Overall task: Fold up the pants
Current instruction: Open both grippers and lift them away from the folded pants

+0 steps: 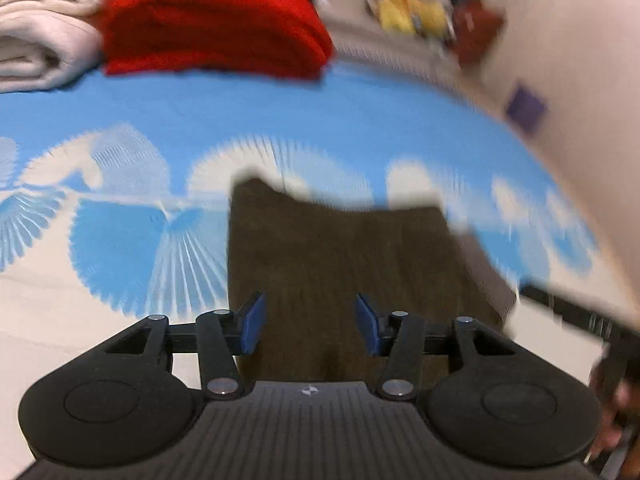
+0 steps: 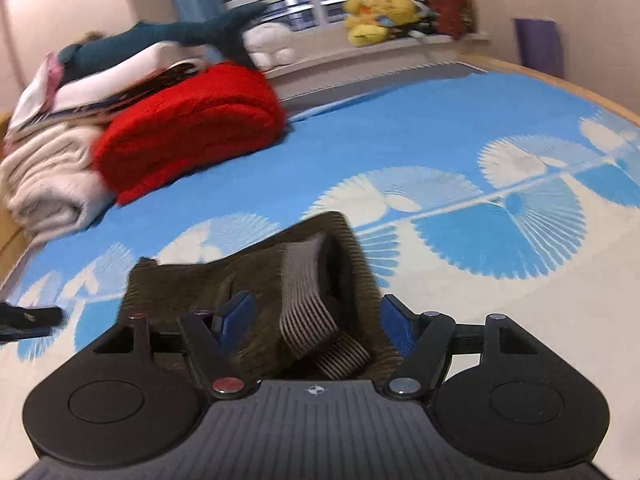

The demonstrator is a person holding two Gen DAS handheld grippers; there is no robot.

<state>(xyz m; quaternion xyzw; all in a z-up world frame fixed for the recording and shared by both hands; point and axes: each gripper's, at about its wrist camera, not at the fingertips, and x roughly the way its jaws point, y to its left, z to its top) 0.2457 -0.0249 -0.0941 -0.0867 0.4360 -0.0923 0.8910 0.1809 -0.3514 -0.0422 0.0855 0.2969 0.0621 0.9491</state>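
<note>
Blue and cream bedding [image 2: 440, 128] printed with fan-shaped rosettes covers the bed you are working on, with a window sill at the far end holding a yellow plush toy [image 2: 376, 14]. On the far left of the bed sits a folded red blanket [image 2: 192, 128], touching a stack of cream blankets [image 2: 48, 184] beside it; a dark teal shark plush [image 2: 168, 36] lies on top of that stack. Your brown pants [image 1: 344, 272] lie near you on the bedding, folded into a compact block. Your left gripper [image 1: 310, 324] hovers at the near edge of the pants with its blue pads spread apart and nothing between them that they touch; the left wrist view is blurred. Your right gripper [image 2: 316, 320] is also spread wide, its blue fingers [image 2: 236, 316] on either side of a raised, rumpled part of the pants where a striped lining [image 2: 304, 300] shows. Whether those pads touch the fabric cannot be told. At the left edge of the right wrist view, a dark part of the other gripper shows.
</note>
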